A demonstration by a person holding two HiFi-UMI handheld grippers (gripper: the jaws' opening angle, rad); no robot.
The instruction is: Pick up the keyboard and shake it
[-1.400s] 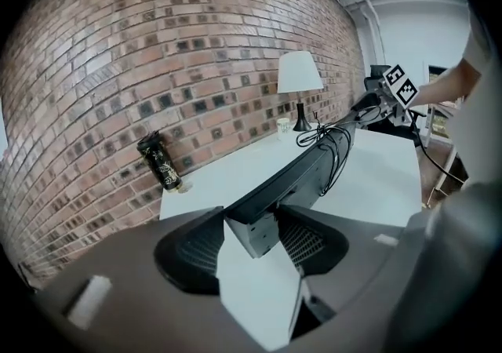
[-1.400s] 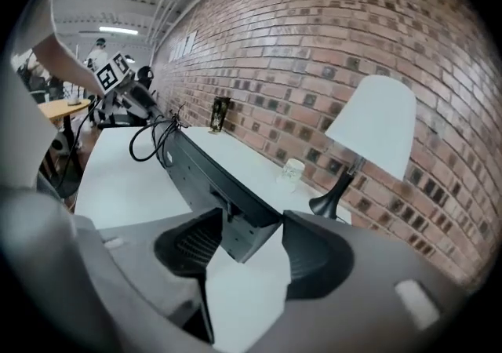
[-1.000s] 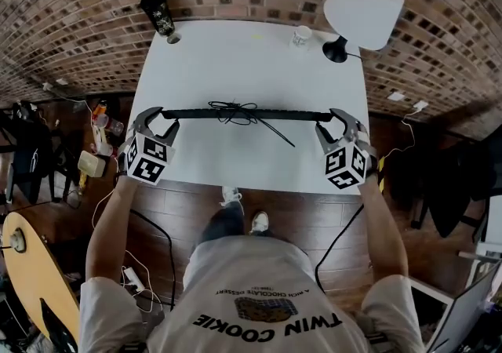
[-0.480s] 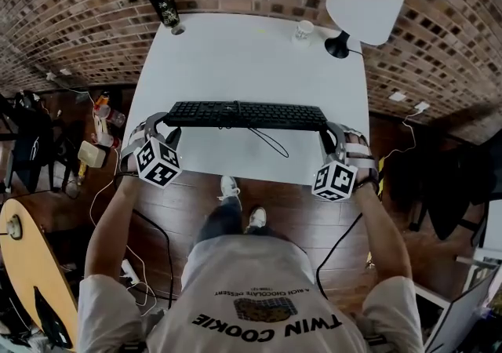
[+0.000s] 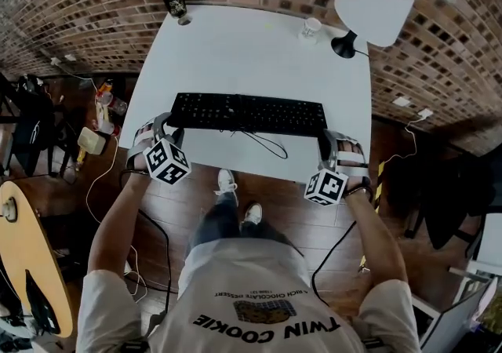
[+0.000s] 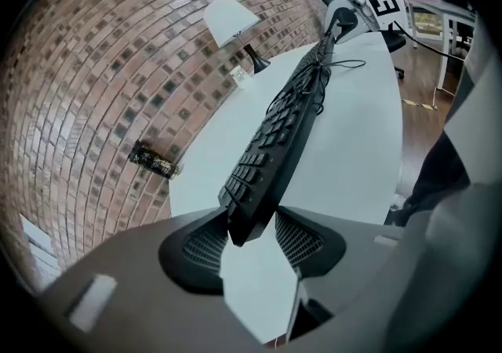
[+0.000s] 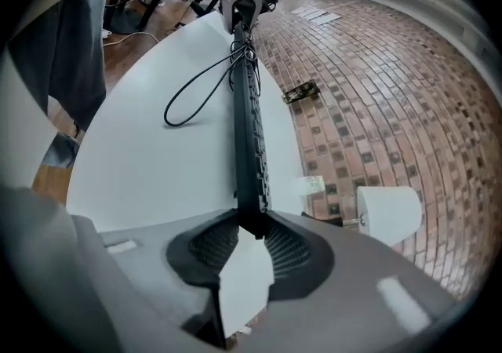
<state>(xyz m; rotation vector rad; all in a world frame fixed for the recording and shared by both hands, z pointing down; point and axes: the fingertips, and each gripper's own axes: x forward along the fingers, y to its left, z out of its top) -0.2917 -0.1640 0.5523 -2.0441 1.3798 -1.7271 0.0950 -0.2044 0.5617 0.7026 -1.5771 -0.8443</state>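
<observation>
From where I stand, the weak spot is the left gripper [image 6: 251, 220]. Its fingers have been closing and now pinch only the end corner of the long black plastic keyboard [image 5: 247, 114], which sits skewed between the pads. A hard shake could let that end twist or slide out.

The right gripper [image 7: 251, 227] has just been closing too, and its fingers clamp the thin edge of the other end squarely. If the left hold fails, the keyboard would likely swing from that side.

The loose black cable [image 5: 263, 142] trails in a loop on the white surface [image 5: 235, 53] and could snag or whip about.

The keyboard spans from one pair of fingers to the other, keys up, low over the near edge of the surface. I can't tell whether it touches.
</observation>
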